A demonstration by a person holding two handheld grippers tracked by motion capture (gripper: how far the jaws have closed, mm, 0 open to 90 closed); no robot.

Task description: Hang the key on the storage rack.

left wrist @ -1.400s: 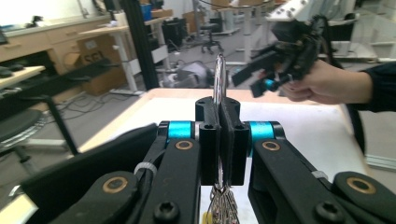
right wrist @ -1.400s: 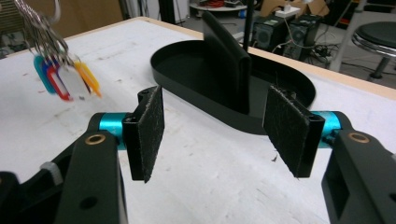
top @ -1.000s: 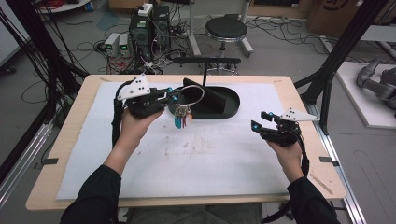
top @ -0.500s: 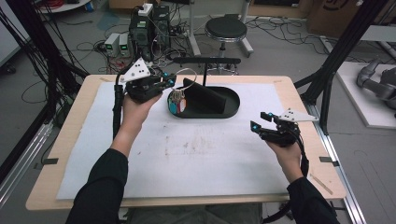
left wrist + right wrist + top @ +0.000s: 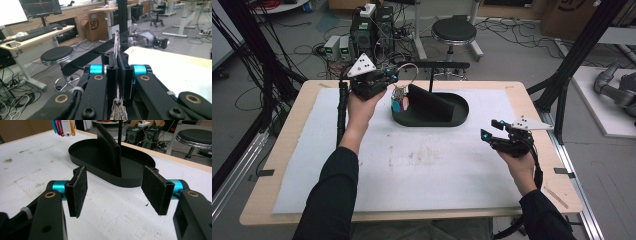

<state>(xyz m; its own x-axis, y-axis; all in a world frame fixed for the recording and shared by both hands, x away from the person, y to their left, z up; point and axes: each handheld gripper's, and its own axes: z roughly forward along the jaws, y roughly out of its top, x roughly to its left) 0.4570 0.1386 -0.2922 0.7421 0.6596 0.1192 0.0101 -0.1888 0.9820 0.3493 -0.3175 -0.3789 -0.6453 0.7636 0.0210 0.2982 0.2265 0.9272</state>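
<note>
My left gripper (image 5: 388,80) is shut on a metal key ring (image 5: 408,73), held up near the table's far left. Several coloured key tags (image 5: 400,104) hang from the ring over the left end of a black oval tray (image 5: 460,111). In the left gripper view the ring (image 5: 116,43) stands on edge between the closed pads, with keys (image 5: 117,110) dangling below and the stand's black crossbar (image 5: 93,55) just beyond. A thin post (image 5: 430,80) rises from the tray to that crossbar (image 5: 434,64). My right gripper (image 5: 490,130) hovers open over the mat, right of the tray.
A black upright wedge (image 5: 108,143) stands inside the tray (image 5: 83,150), with the tags (image 5: 62,126) hanging beyond it. A white mat (image 5: 412,165) covers the wooden table. A stool (image 5: 454,31), cables and electronics boxes lie past the far edge.
My left gripper has carried the key ring from above the mat up and away toward the far left, beside the stand's crossbar. The right gripper has stayed put.
</note>
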